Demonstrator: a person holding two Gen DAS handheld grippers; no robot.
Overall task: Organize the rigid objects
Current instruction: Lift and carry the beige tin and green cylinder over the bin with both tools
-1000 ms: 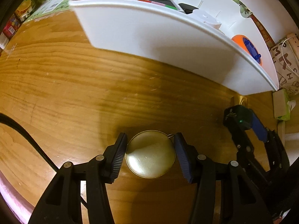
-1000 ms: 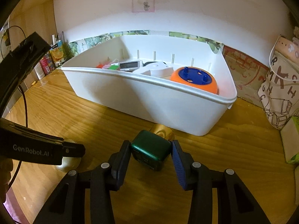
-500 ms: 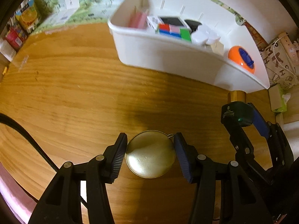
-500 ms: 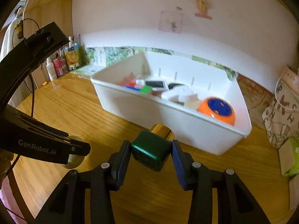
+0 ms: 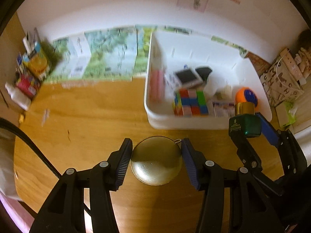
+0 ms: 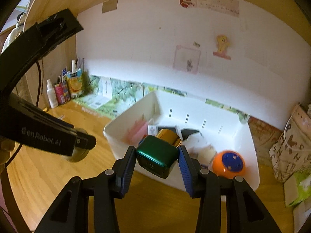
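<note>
Surface (image 5: 81, 116) of wood is carrying a white bin (image 5: 155, 114) holding a colour cube (image 5: 191, 102) and an orange ball (image 6: 228, 164), both blurred. Left tongs (image 5: 156, 162) are gripping a round gold tin (image 5: 156, 164) above the wood. Right tongs (image 6: 157, 160) are clamping a green gold-capped bottle (image 6: 156, 158), apparently over the bin's near rim.

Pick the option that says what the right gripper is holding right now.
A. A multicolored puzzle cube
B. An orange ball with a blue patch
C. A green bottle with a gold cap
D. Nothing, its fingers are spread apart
C: in the right wrist view the right gripper is clamped on the green bottle with its gold cap, while the orange ball and the puzzle cube lie in the white bin.
</note>
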